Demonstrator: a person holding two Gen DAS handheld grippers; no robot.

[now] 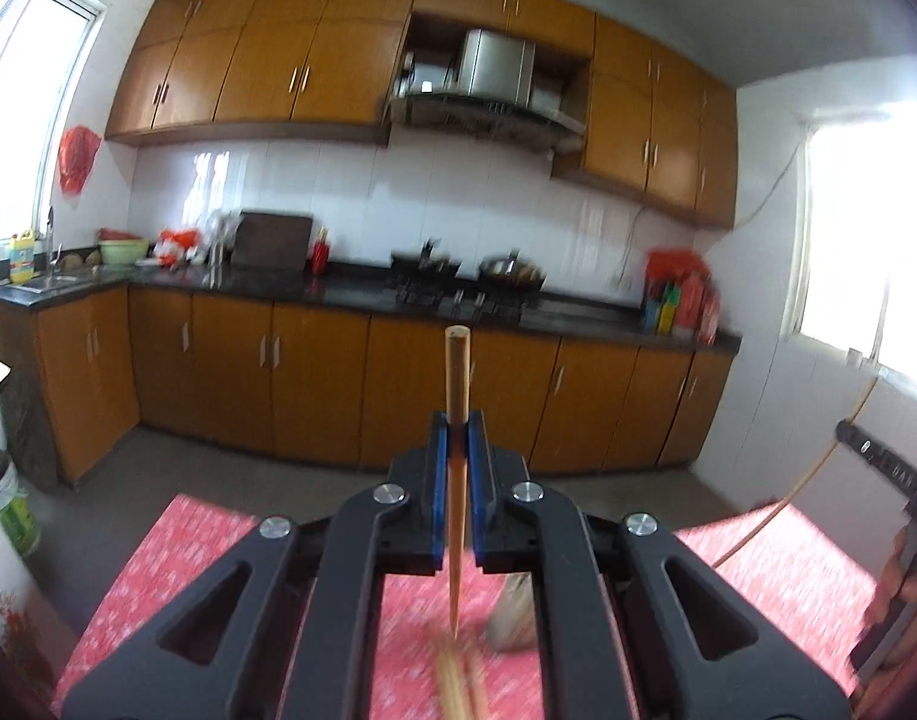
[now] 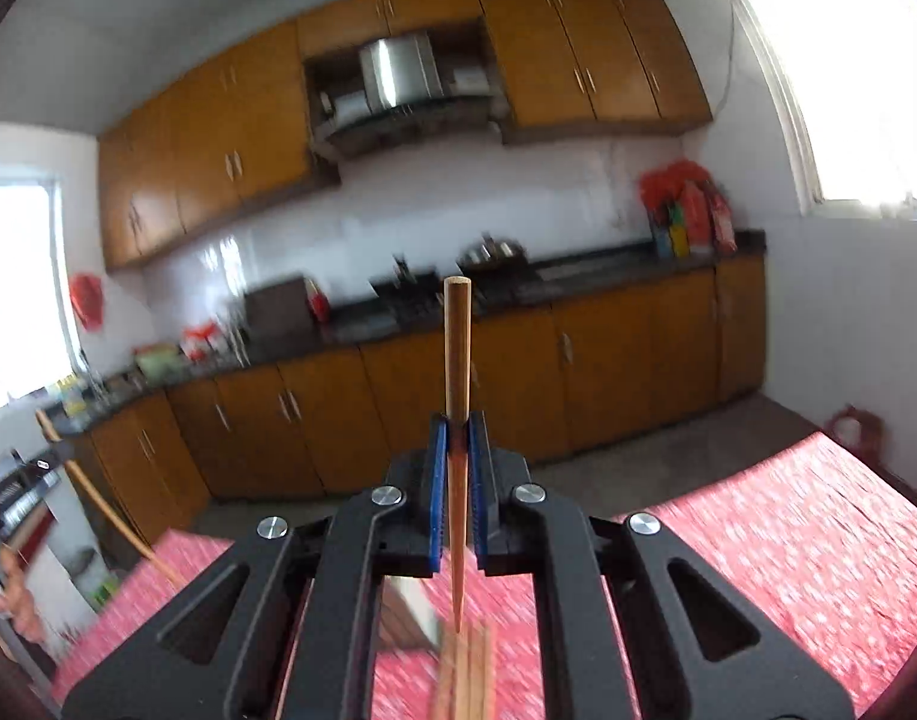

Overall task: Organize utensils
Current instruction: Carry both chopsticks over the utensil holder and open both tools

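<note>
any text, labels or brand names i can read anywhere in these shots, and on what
None can be read.
Yellow bottle by the sink: label too blurred.
Packets at the counter's right end: print too blurred.
Right gripper, seen from the left wrist: pale marks on its body, too smeared to read.
Green-labelled bucket on the floor: label unreadable.

Two upright wooden chopsticks (image 1: 457,396) (image 2: 457,354), clamped.

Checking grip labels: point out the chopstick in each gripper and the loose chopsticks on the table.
Left chopstick (image 1: 456,378), left wrist view, upper shaft above the pads.
Right chopstick (image 2: 457,348), right wrist view, upper shaft.
Loose chopsticks (image 2: 467,669), right wrist view, middle of the blurred bundle.
</note>
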